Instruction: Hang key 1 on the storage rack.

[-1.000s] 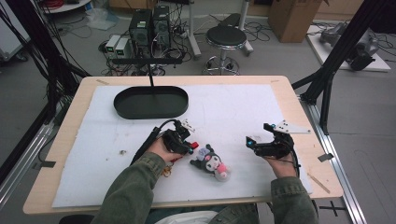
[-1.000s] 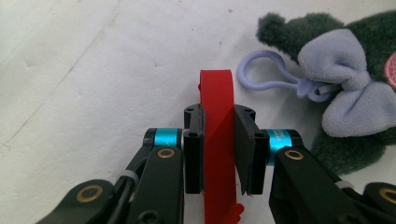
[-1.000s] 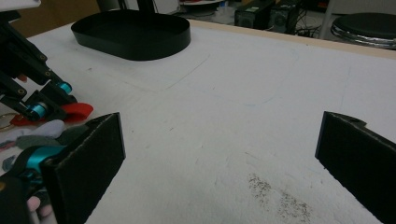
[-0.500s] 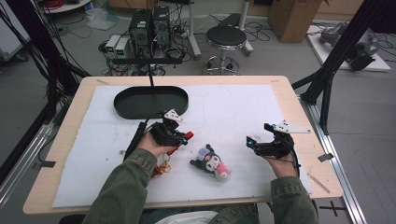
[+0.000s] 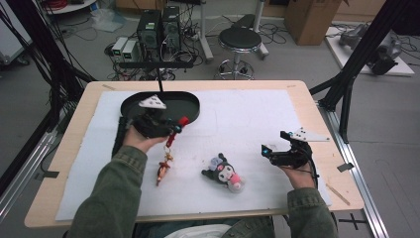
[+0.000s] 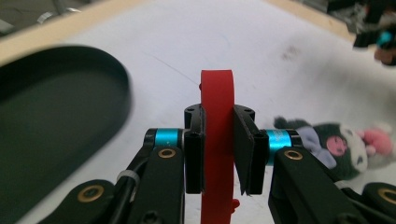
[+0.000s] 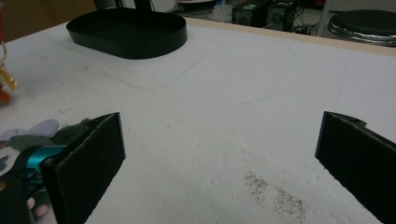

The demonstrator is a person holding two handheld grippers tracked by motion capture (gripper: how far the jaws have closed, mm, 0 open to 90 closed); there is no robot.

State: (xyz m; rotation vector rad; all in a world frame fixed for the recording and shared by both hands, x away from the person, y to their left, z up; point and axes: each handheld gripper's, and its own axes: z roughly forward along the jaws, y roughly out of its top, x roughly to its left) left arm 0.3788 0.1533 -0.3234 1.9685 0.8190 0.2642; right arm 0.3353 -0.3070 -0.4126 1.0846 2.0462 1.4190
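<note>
The left gripper [image 6: 218,154] clamps a red strap [image 6: 217,140] (small orange figure [image 5: 164,168] dangling); the right gripper [image 7: 219,158] gapes wide

red strap's [image 6: 217,140] lower end cut off, black tray [image 6: 56,121] blurred

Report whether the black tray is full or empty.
Empty: the black tray shows bare floor inside; the red strap hangs in the left gripper beside it.

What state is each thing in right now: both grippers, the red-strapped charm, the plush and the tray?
Left gripper: shut on the red strap, near the tray.
Red-strapped charm: hanging from the left gripper, figure dangling over the mat.
Right gripper: open, nothing between its jaws.
Plush toy: lying on the white mat, untouched.
Black tray: empty, on the mat.
</note>
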